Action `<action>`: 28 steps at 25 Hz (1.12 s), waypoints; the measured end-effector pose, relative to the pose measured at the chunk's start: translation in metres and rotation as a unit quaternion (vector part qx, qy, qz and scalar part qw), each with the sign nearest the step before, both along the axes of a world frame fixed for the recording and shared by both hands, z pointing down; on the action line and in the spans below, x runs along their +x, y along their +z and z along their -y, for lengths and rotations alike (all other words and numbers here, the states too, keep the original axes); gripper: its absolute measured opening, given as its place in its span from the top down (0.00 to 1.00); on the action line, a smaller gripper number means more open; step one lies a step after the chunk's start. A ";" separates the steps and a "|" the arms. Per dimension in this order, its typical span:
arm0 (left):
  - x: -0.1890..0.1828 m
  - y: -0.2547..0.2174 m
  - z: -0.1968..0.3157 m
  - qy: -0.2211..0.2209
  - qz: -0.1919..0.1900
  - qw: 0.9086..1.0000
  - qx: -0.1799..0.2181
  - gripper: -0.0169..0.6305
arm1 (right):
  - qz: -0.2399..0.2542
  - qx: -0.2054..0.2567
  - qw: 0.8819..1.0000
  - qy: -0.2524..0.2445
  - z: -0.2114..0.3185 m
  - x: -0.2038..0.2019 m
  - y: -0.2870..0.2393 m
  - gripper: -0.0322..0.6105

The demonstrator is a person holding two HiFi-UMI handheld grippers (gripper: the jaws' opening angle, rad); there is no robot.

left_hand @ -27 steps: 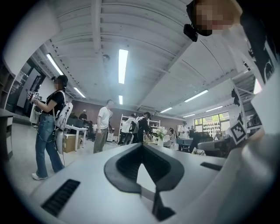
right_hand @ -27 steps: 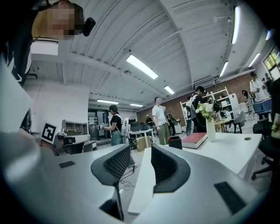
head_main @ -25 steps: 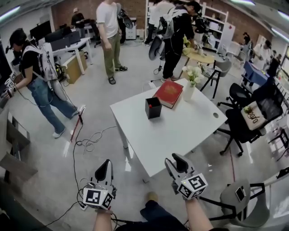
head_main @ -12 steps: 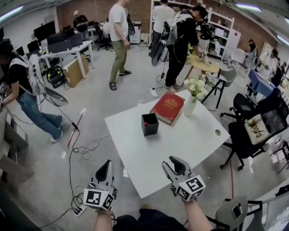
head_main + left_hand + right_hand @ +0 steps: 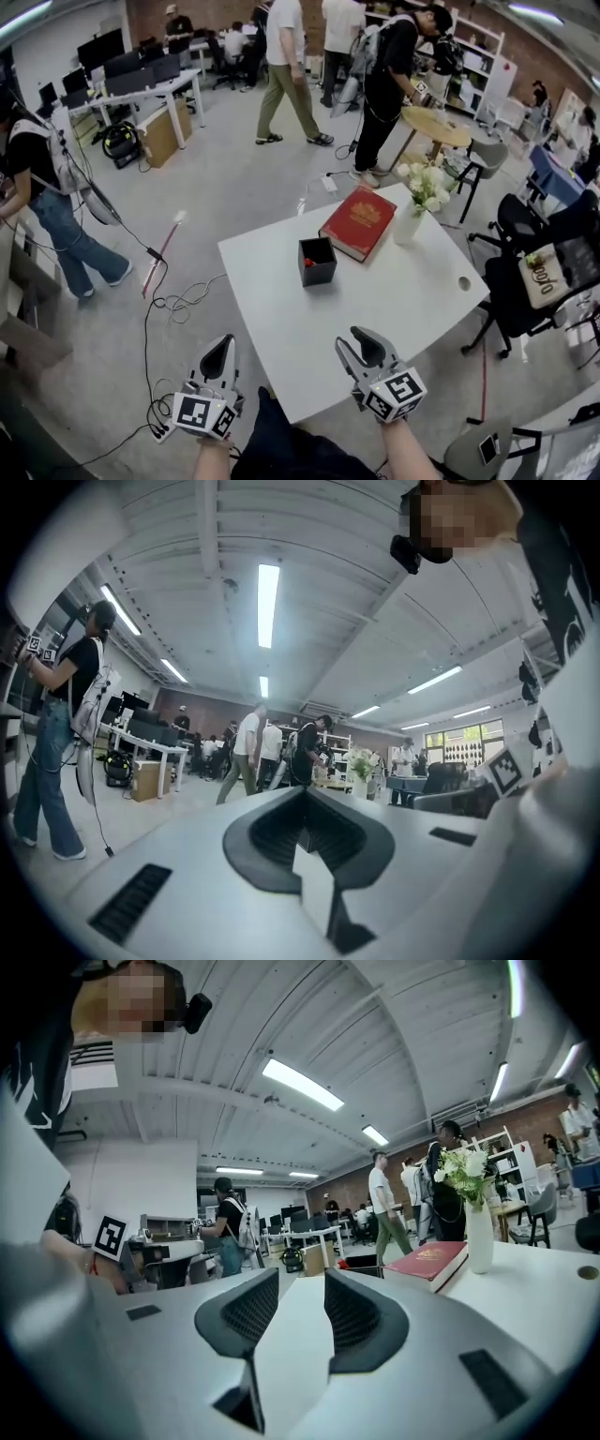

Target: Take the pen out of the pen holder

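A black square pen holder [image 5: 318,262] stands on the white table [image 5: 394,300], with a red-topped pen [image 5: 312,253] inside it. Both grippers hang low at the near side, well short of the holder. My left gripper [image 5: 221,343] is off the table's near left corner over the floor, and its pads meet, so it is shut and empty. My right gripper [image 5: 359,336] is above the table's near edge, its pads a little apart with nothing between them. In the right gripper view the holder [image 5: 372,1265] shows small and far beyond that gripper [image 5: 302,1283].
A red book [image 5: 360,222] lies just behind the holder, with a white vase of flowers [image 5: 412,214] to its right. Cables [image 5: 183,300] trail on the floor at the left. Office chairs [image 5: 534,281] stand to the right, and several people are in the background.
The table now sits nearer and more central in the head view. My right gripper has come over the table's near edge. People in the background have walked on.
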State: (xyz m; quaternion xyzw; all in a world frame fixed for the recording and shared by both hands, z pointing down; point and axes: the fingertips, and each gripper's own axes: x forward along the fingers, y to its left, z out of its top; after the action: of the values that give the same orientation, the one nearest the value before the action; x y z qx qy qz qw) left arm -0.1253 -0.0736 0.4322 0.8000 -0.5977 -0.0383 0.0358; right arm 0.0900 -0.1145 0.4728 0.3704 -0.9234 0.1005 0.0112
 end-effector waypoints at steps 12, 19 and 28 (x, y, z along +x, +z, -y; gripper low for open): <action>0.008 0.001 0.100 0.043 0.003 0.999 -0.001 0.97 | -0.015 -0.006 1.000 0.006 0.076 -0.011 0.002 0.69; 0.000 0.004 0.145 0.053 0.002 0.999 -0.012 0.97 | -0.020 -0.010 1.000 0.007 0.114 -0.025 0.002 0.69; -0.002 0.015 0.182 0.072 0.005 0.997 -0.026 0.97 | -0.037 -0.013 0.999 0.003 0.143 -0.043 0.005 0.69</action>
State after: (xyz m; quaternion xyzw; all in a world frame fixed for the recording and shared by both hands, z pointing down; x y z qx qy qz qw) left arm -0.1270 -0.2552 0.4475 0.8401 -0.5394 -0.0160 0.0557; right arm 0.0473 -0.2575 0.4779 0.3761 -0.9199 0.0991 0.0496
